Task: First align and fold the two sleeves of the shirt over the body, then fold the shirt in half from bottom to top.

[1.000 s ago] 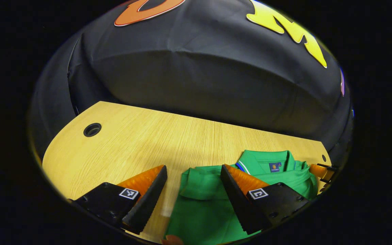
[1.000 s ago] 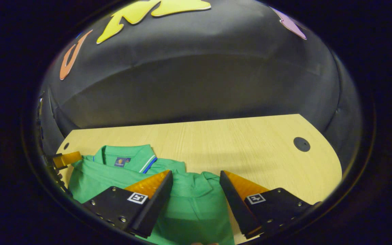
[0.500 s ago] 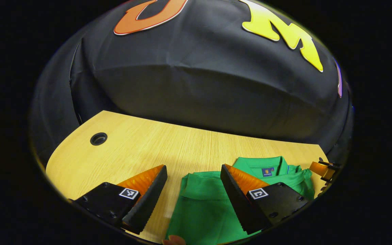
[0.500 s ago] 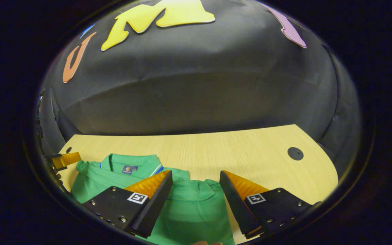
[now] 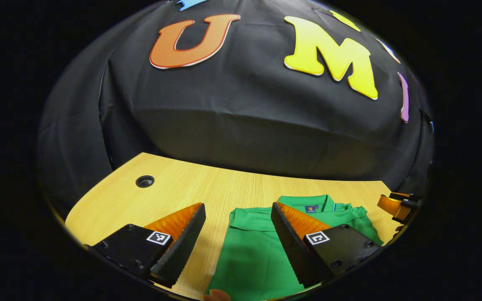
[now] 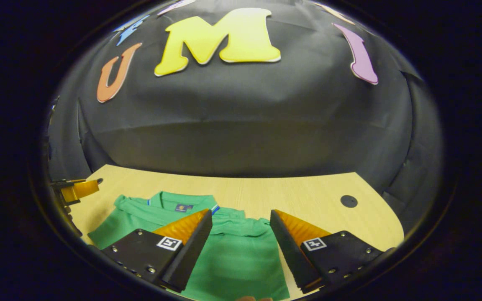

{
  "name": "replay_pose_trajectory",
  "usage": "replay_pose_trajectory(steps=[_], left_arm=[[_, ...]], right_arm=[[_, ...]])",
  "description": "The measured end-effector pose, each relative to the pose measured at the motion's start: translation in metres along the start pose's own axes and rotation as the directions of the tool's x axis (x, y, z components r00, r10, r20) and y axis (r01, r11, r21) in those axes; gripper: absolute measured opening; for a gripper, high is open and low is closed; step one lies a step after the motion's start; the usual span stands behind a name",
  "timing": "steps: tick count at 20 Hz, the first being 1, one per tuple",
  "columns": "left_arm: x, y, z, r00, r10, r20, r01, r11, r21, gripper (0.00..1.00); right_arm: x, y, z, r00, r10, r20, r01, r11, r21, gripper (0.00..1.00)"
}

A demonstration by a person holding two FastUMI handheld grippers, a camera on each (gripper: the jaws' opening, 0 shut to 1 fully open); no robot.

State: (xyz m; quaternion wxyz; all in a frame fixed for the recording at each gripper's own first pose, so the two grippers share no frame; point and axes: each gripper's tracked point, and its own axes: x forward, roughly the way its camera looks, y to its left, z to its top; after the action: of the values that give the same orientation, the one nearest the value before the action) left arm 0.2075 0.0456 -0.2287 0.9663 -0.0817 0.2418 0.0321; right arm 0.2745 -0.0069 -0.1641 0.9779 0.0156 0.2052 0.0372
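Shirt (image 5: 249,251) lies flat on the table (image 5: 182,196), green, collar (image 5: 308,205) at the far side, both sleeves folded in over the body. Left gripper (image 5: 237,228) fingers spread apart, nothing between them but air above the shirt's left edge. Right gripper (image 6: 241,234) likewise spread, above the shirt's right part. Bare table to the left out to the cable hole (image 5: 144,181), and to the right out to the other hole (image 6: 348,201). A strip of bare wood lies between collar and the table's far edge. Versus 1 s ago: both cameras sit higher and further back, and the shirt looks smaller.
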Motion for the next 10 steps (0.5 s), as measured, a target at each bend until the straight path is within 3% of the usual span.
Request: replay_pose_trajectory(steps=[10], left_arm=[[-0.133, -0.029, 0.057, 0.983, -0.056, 0.177, 0.049, 0.998, 0.043, 0.99]], right_arm=[[-0.137, 0.031, 0.034, 0.985, 0.073, 0.155, -0.063, 0.996, -0.07, 0.91]])
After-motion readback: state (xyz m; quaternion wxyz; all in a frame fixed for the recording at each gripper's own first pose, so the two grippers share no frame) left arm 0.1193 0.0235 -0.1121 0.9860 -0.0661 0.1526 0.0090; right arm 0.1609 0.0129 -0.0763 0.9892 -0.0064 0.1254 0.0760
